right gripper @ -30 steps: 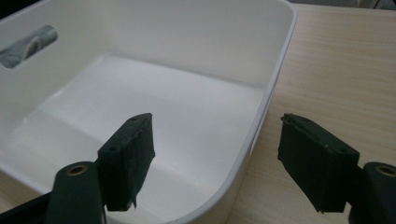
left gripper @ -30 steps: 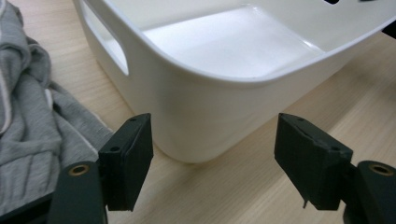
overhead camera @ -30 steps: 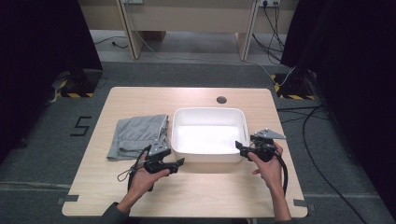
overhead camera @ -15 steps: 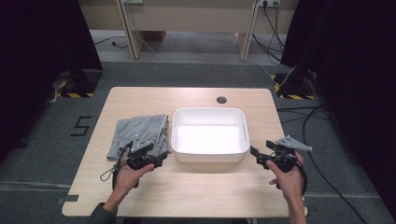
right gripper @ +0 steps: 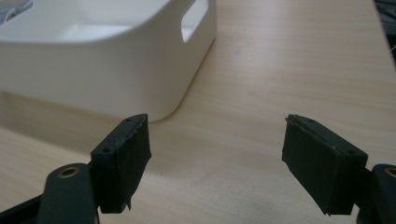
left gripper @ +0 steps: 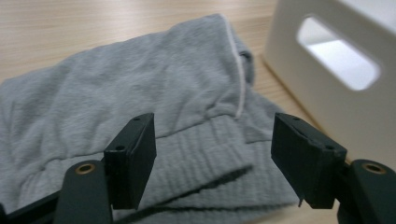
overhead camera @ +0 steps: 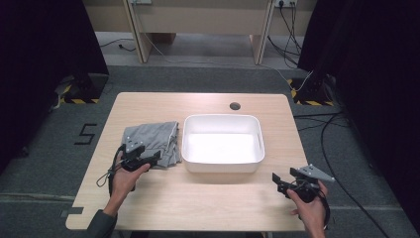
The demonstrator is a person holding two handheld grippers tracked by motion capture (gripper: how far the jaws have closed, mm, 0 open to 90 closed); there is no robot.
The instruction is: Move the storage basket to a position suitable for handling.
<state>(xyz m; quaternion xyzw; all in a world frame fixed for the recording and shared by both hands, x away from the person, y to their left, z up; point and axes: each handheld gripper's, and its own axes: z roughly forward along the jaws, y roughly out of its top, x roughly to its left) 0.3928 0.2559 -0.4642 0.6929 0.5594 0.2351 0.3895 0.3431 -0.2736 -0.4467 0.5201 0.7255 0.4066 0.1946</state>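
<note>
A folded grey cloth (overhead camera: 151, 141) lies on the table left of a white plastic bin (overhead camera: 222, 161). My left gripper (overhead camera: 154, 157) hovers open over the cloth's near edge, its jaws spread wide above the grey cloth (left gripper: 140, 93) with the bin's handle wall (left gripper: 336, 70) to the right. My right gripper (overhead camera: 277, 182) is open near the table's front right corner, holding nothing. In the right gripper view the white bin (right gripper: 107, 60) stands ahead and to the left, with bare wood between the jaws.
The wooden table (overhead camera: 213, 208) has a round cable hole (overhead camera: 235, 105) at the back. Cables trail on the floor to the right (overhead camera: 327, 139). The table's front edge is close to both hands.
Both grippers have drawn away from the bin. The left one moved left to the cloth's near edge; the right one moved right and toward the front corner.
</note>
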